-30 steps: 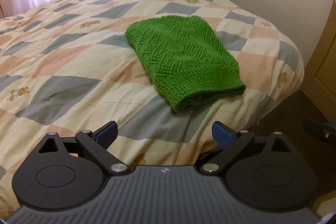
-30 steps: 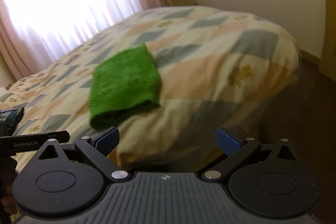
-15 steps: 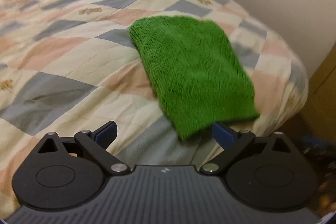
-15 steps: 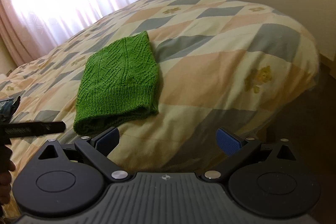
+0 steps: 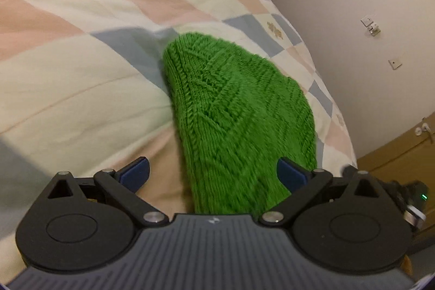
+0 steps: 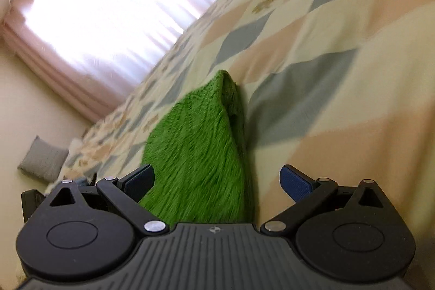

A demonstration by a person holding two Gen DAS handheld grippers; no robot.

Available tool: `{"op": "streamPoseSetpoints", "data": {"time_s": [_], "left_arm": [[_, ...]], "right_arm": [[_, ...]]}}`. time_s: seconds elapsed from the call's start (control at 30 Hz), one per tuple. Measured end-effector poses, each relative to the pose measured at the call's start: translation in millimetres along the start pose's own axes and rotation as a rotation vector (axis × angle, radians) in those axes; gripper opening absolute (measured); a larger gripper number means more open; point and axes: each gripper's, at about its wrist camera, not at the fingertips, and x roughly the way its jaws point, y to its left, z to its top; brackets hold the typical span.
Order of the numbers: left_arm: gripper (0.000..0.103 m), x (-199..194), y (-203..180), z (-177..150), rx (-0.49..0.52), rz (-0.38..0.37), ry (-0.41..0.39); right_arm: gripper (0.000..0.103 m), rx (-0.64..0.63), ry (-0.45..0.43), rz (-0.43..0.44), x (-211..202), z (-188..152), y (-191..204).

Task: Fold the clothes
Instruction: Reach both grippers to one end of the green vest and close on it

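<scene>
Presently, a folded green sweater (image 5: 239,116) is being seen lying on a patchwork quilt (image 5: 81,89) of cream, pink and grey squares, near the rounded corner of the bed. From the left wrist camera, the left claw (image 5: 213,174) is being held with its jaws spread wide, nothing being gripped between them; the sweater's near end is being straddled by the blue pads (image 5: 136,173), with its far end reaching toward 12 o'clock. From the right wrist camera, the right claw (image 6: 217,181) is likewise being held wide open and empty, the sweater (image 6: 198,154) being framed from 12 o'clock to 10 o'clock, closer to the left pad. Whether the knit is being touched by either claw cannot be told. A bright curtained window (image 6: 108,4) is being shown at 11 o'clock, and a grey cushion (image 6: 43,158) at 9 o'clock.
</scene>
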Motion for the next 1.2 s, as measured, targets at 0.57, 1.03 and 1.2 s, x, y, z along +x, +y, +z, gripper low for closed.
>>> {"op": "streamPoseSetpoints", "data": {"time_s": [0.57,1.03,1.2], "left_arm": [[0.101,34.4,19.9,23.5,-0.145,-0.112,0.182],[0.057,51.7,24.8,31.6,-0.227,-0.154,0.227],[0.045,47.3,0.9,45.7,-0.160,-0.078,0.282]], "right_arm": [[0.085,0.145,0.440,0.071,95.3,56.7,-18.7],[0.061,0.175,0.558,0.119,127.5,54.0,-15.2],[0.040,0.280,0.553,0.086,122.5,55.1,-17.6]]}}
